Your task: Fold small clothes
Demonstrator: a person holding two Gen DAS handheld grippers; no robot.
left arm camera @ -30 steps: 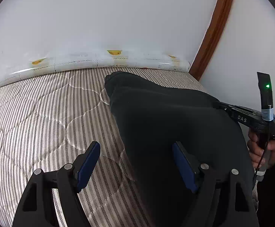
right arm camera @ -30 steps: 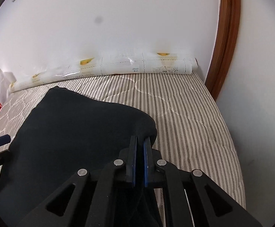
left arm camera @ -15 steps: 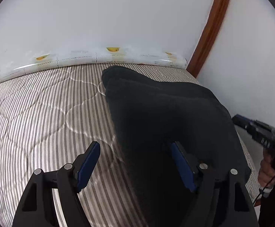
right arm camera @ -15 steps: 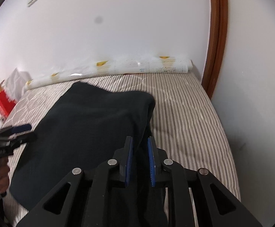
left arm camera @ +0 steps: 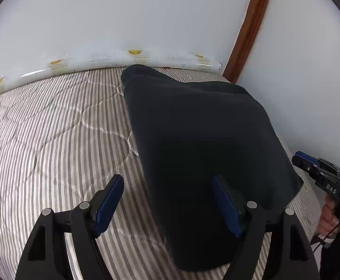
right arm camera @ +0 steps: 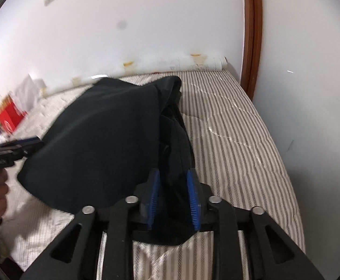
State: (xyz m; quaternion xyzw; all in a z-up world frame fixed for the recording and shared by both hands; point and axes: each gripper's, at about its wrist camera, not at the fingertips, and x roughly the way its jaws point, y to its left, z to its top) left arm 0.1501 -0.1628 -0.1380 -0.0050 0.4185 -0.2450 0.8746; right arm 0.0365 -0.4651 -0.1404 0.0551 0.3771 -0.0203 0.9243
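dark garment (left arm camera: 200,144) is doubled over on the bed (left arm camera: 53,140), filling the centre and right of the left view, so at least one fold looks done; its right edge in the right view is bunched and uneven, so i'd say squaring up and another fold are left. right gripper (right arm camera: 173,200) at the bottom centre of its own view: jaws opening, cloth between the blue pads but no longer pinched. left gripper (left arm camera: 167,207) sits at the bottom of its view with jaws wide apart, one pad over the stripes and one over the cloth, gripping nothing. the right view is smeared, so whether the cloth touches a pad i can't say. surface is a striped quilted cover, a white roll (left arm camera: 100,61) along the wall at the top, brown trim (left arm camera: 247,30) upper right, red box (right arm camera: 8,119) at the left edge.
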